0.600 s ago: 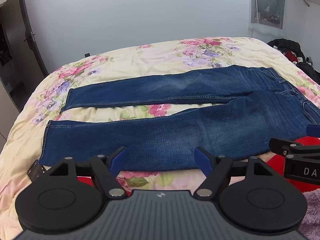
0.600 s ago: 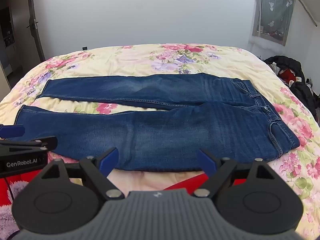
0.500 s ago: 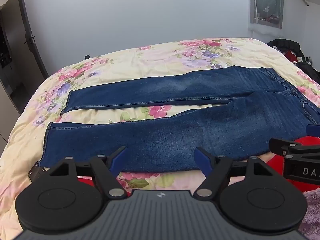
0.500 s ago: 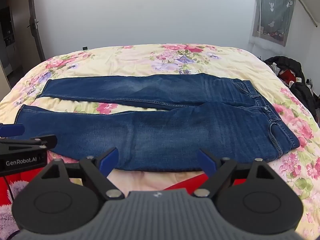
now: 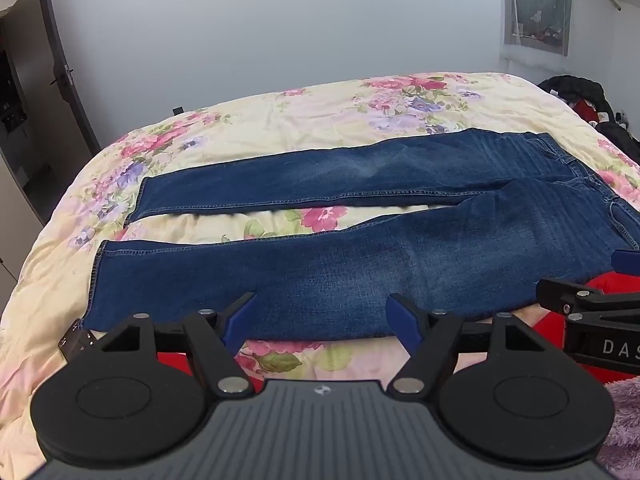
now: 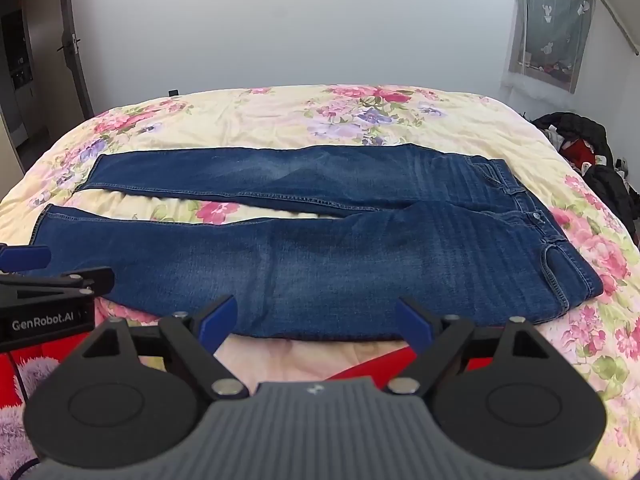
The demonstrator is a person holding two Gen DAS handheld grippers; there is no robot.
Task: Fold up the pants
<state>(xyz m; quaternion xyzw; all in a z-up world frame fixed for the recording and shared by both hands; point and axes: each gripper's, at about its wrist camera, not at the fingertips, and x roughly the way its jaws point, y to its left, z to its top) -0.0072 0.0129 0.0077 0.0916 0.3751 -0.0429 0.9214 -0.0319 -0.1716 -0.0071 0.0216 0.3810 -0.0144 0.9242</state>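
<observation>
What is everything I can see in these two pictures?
jeans: one, dark blue, spread flat on the bed, legs apart, waist to the right
bedspread: one, cream with pink and purple flowers, under the jeans
clothes pile: one, black and red, beside the bed on the right
curtain: one, grey-green, upper right wall
door: one, dark, far left
red fabric: one patch, below the near edge of the bed
left gripper: black with blue tips, open, empty, at the near leg's edge
right gripper: black with blue tips, open, empty, at the near leg's edge
</observation>
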